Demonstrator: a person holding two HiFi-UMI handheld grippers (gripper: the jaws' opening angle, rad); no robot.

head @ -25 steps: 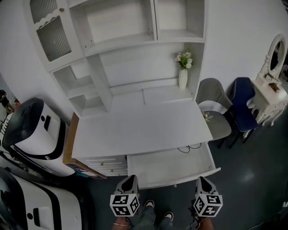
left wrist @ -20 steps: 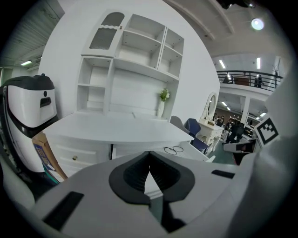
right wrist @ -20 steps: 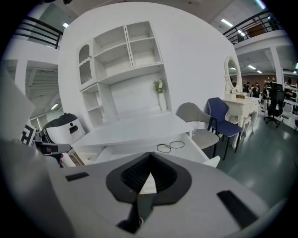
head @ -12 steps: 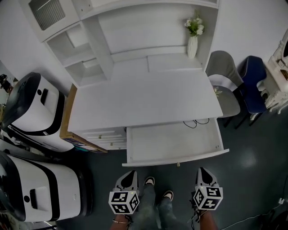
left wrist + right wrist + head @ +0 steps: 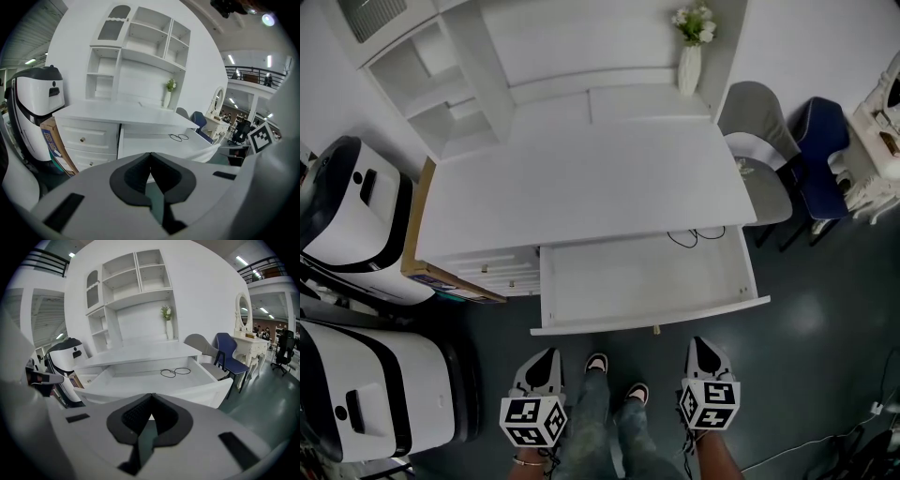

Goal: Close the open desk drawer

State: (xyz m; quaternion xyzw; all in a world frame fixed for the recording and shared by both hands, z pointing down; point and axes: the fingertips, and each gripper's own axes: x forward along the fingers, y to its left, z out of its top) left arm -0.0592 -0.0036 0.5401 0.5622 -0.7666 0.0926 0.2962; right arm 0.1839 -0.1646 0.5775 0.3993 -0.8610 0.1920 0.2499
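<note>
The drawer (image 5: 642, 281) is left open; the left gripper (image 5: 547, 356) and right gripper (image 5: 699, 343), jaws closed and empty, have been drawn back from it.

Even indoor light; heavy fisheye bend in both gripper views.
In the head view the white desk top (image 5: 581, 187) and drawer (image 5: 637, 281) read bright and flat, and the dark floor (image 5: 825, 328) shows a soft sheen at 4 o'clock. The gripper views have black corners and a blurred foreground; the left one catches a glaring ceiling lamp (image 5: 268, 18) at 1 o'clock.
</note>
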